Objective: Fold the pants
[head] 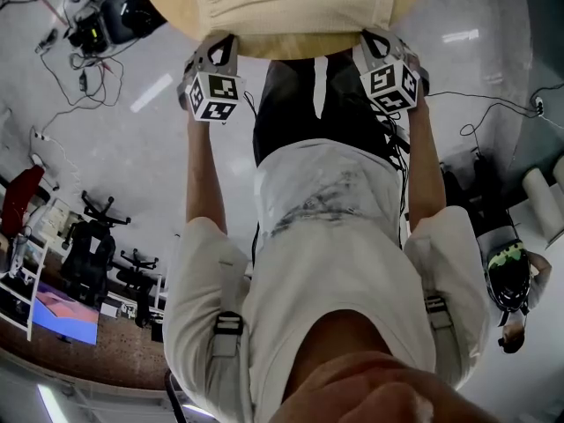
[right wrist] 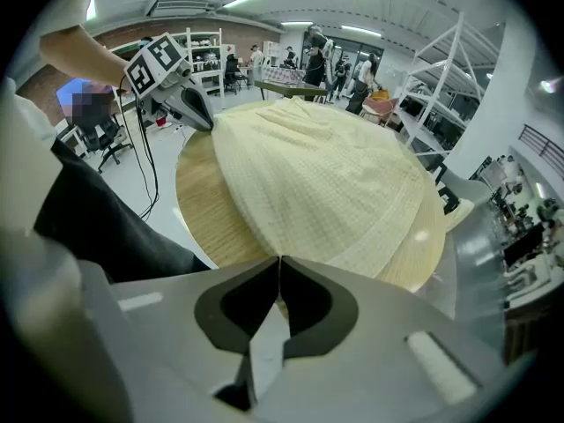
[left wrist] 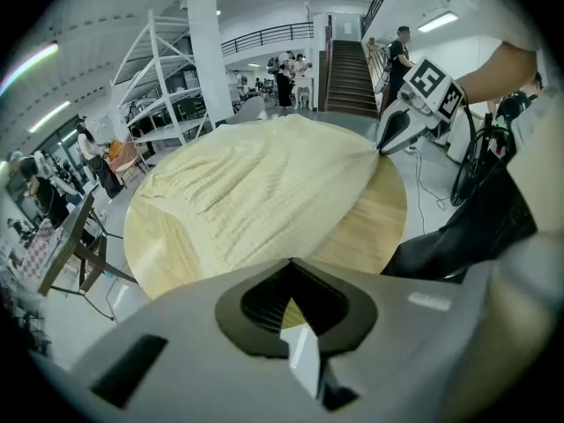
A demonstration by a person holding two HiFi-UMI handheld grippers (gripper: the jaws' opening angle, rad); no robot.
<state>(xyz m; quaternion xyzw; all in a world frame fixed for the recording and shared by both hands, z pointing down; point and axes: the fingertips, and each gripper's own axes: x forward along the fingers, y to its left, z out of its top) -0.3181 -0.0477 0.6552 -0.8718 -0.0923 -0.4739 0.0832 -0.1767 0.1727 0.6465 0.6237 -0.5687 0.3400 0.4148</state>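
Observation:
Pale yellow pants (head: 291,3) lie spread on a round wooden table (head: 300,49). In the head view my left gripper (head: 216,47) and my right gripper (head: 374,42) both reach the pants' near edge, one at each side. The left gripper view shows the right gripper (left wrist: 388,144) pinching a corner of the pants (left wrist: 256,192), which rise slightly there. Seen from the right gripper view, the left gripper (right wrist: 207,122) pinches the other corner of the pants (right wrist: 326,183). Each gripper's own jaws are closed together over the cloth edge.
The person stands right against the table's near rim (left wrist: 374,218). Cables (head: 70,69) trail over the floor at the left, and office chairs (head: 92,245) stand further off. White shelving (left wrist: 163,86), a staircase (left wrist: 351,77) and several people fill the room beyond the table.

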